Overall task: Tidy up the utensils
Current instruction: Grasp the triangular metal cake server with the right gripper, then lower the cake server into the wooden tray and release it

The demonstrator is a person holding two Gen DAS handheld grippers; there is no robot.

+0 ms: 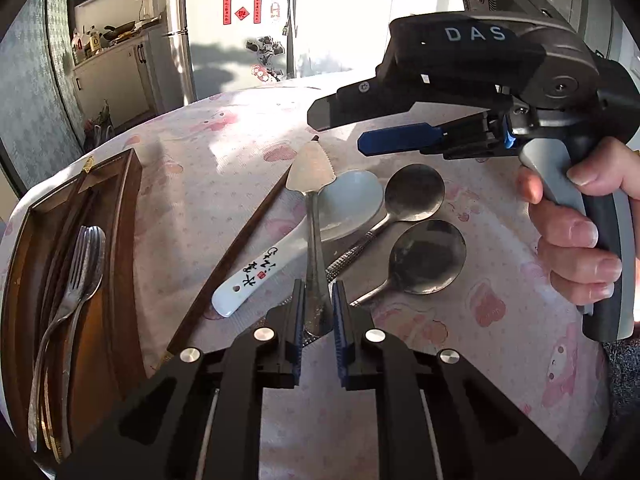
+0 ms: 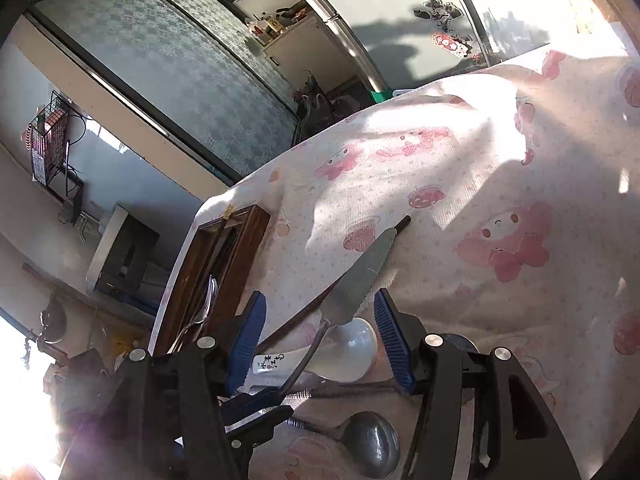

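My left gripper (image 1: 318, 312) is shut on the handle of a metal cake server (image 1: 312, 176), whose triangular serrated blade points away over the table. The server also shows in the right wrist view (image 2: 356, 280). Under it lie a white ceramic spoon (image 1: 340, 204), two metal spoons (image 1: 416, 192) (image 1: 428, 256) and a dark chopstick (image 1: 244, 240). My right gripper (image 1: 340, 128) hovers open above the spoons; in its own view (image 2: 320, 340) the jaws stand wide apart and empty. A wooden tray (image 1: 128, 208) at the left holds a fork (image 1: 76, 280) and other cutlery.
The table wears a white cloth with pink cartoon prints (image 1: 500, 304). A fridge with red stickers (image 1: 240, 12) and a kitchen counter (image 1: 112, 56) stand beyond the far edge. The tray also shows in the right wrist view (image 2: 256, 232).
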